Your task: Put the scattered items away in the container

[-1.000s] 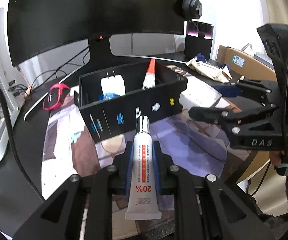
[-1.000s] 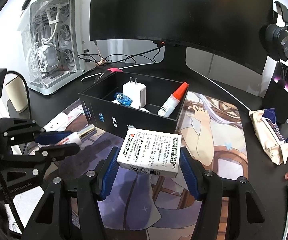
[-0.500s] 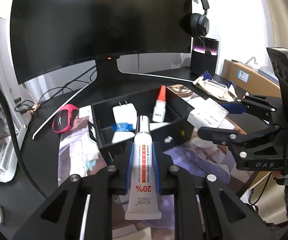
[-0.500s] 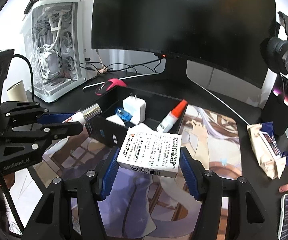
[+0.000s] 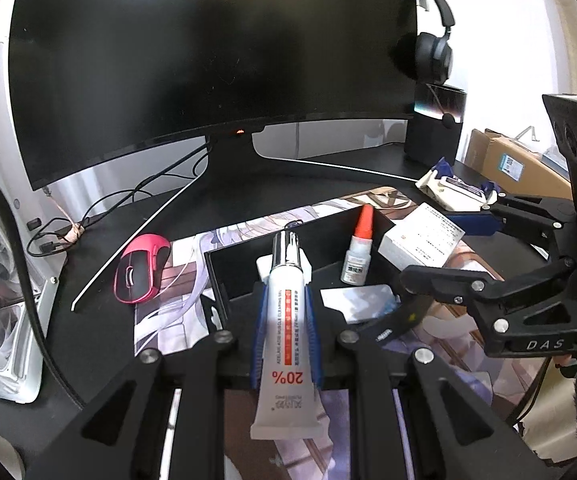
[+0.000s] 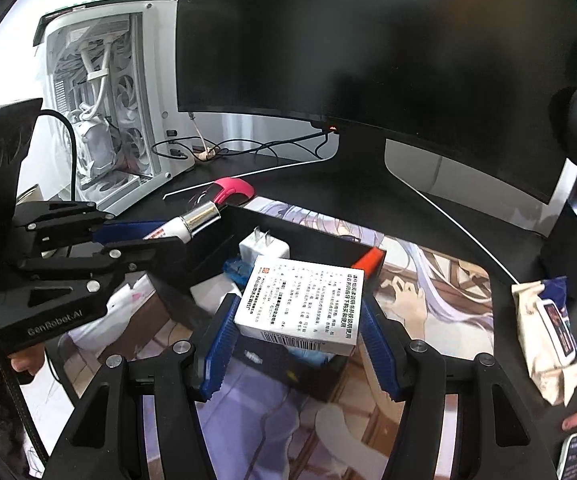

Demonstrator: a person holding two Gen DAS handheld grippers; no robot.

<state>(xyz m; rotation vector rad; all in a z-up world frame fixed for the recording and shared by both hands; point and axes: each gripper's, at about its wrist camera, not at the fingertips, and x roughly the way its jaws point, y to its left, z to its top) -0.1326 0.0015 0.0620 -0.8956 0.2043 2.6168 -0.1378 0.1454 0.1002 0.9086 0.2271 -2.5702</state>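
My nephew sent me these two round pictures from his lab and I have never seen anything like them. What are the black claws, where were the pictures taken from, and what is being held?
There is no robot here: a person holds a handheld gripper in each hand, each with two fingers and a wide-angle camera looking along them. One picture comes from the left gripper, which is shut on a white tube. The other comes from the right gripper, shut on a white printed box. Each camera also sees the other gripper. Both items hang over a black container on a desk mat, already holding a white charger plug and a red-capped bottle. A pink mouse and a monitor sit nearby.
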